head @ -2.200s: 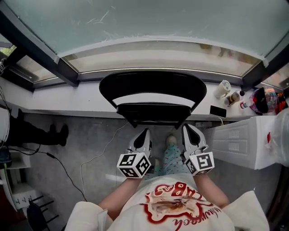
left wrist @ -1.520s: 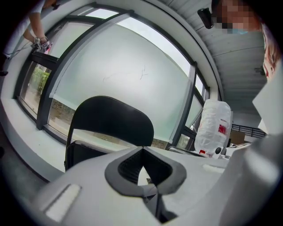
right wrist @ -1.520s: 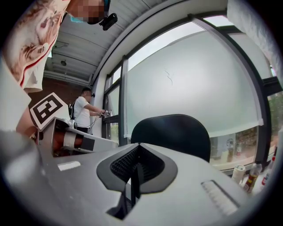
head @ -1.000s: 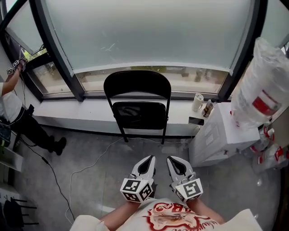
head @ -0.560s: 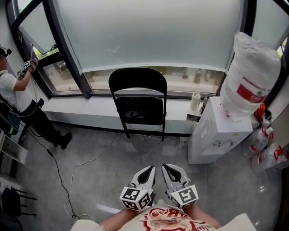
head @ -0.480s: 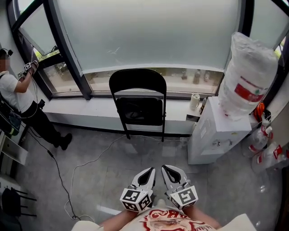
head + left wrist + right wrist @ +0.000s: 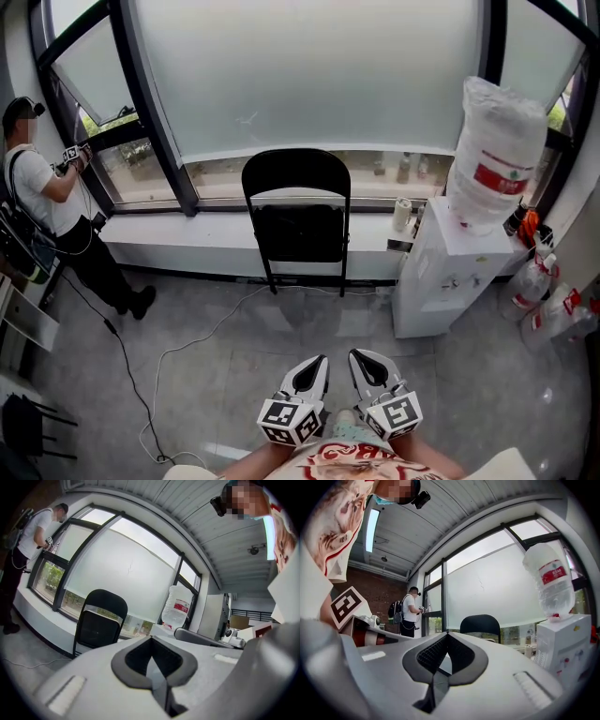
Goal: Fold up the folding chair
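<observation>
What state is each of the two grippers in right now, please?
Left gripper: closed, jaws together, holding nothing.
Right gripper: closed, jaws together, holding nothing.

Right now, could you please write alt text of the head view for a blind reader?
A black chair stands against a window ledge, seemingly folded flat, across a grey floor from the shut left hand-held gripper and right hand-held gripper at the bottom edge. A water dispenser stands to its right; a person stands at the window on the left.
</observation>
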The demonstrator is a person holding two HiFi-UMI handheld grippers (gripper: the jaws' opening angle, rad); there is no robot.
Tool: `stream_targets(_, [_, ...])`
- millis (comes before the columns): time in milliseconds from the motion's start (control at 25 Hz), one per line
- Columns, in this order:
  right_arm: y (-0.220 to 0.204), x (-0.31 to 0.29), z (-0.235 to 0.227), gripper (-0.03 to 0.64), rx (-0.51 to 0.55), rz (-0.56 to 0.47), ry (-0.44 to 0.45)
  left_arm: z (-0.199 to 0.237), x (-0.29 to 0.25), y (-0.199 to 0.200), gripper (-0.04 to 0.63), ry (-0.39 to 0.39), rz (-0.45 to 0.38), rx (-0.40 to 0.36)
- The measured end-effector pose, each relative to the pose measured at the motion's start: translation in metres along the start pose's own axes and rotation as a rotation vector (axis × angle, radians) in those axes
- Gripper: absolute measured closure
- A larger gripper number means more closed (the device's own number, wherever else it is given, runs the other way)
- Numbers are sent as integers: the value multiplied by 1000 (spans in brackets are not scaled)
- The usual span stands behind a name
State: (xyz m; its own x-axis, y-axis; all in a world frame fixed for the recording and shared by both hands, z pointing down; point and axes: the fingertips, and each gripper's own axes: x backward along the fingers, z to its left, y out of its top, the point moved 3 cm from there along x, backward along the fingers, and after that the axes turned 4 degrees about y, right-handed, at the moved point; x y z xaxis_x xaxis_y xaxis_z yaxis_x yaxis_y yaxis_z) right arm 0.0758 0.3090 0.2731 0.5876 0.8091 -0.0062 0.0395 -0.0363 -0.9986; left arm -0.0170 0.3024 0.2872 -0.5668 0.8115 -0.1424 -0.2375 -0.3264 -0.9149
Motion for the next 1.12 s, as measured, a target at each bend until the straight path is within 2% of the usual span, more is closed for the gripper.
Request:
stream_targets(200, [4, 26, 81, 594, 72, -21, 51, 16, 79, -3, 594, 12, -24, 15])
stream_targets(320, [4, 36, 112, 594, 111, -43, 96, 34, 113, 5, 594, 33, -87, -41])
stream_targets(480, [4, 46, 136, 594, 64, -52, 109, 42, 151, 5, 594, 118, -122, -68])
stream_targets(720, [18, 82, 150, 594, 118, -5, 115, -10, 178, 5, 594, 123, -189, -149])
stream_targets(960, [14, 128, 147, 594, 83, -4, 126, -66, 178, -23, 594, 83, -153, -156])
stream_targets(1120, [13, 146, 151, 594, 56, -3, 111, -83, 183, -31, 594, 75, -139, -165])
